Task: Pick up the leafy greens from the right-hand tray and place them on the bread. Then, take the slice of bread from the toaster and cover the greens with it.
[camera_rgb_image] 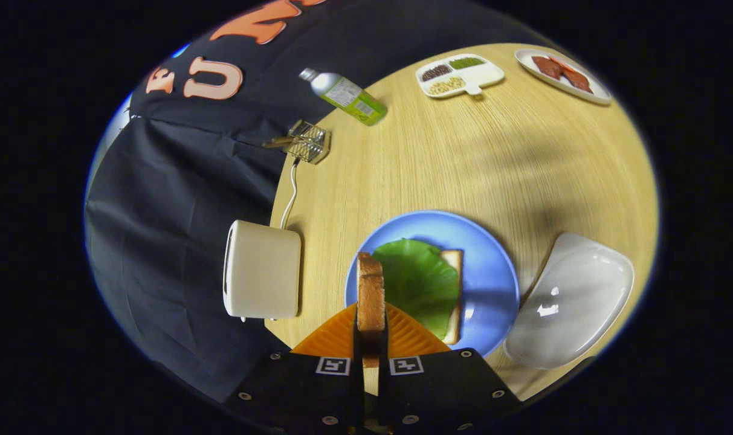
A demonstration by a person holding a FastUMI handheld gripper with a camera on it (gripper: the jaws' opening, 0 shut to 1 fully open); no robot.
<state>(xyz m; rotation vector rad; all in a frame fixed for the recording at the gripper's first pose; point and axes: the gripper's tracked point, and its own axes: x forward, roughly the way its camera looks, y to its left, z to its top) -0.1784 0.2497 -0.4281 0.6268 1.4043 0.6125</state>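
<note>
Between gripper (pixel 370 329) fingers — bread slice (pixel 370 296), clamped

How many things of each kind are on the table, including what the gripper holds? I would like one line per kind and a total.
Bread slices: 2, one clamped in the gripper, one on the blue plate under the lettuce leaf
Plates and trays: 4
Lettuce leaves: 1
Toasters: 1
Bottles: 1
Wire baskets: 1
Total: 10

I saw a wooden table (pixel 463 157) carrying a blue plate (pixel 493 272), a white toaster (pixel 262 277), an empty white tray (pixel 574 302), a green bottle (pixel 345 95) lying down, a small wire rack (pixel 309 142), a divided snack dish (pixel 460 75) and a plate of red slices (pixel 562 75).
</note>
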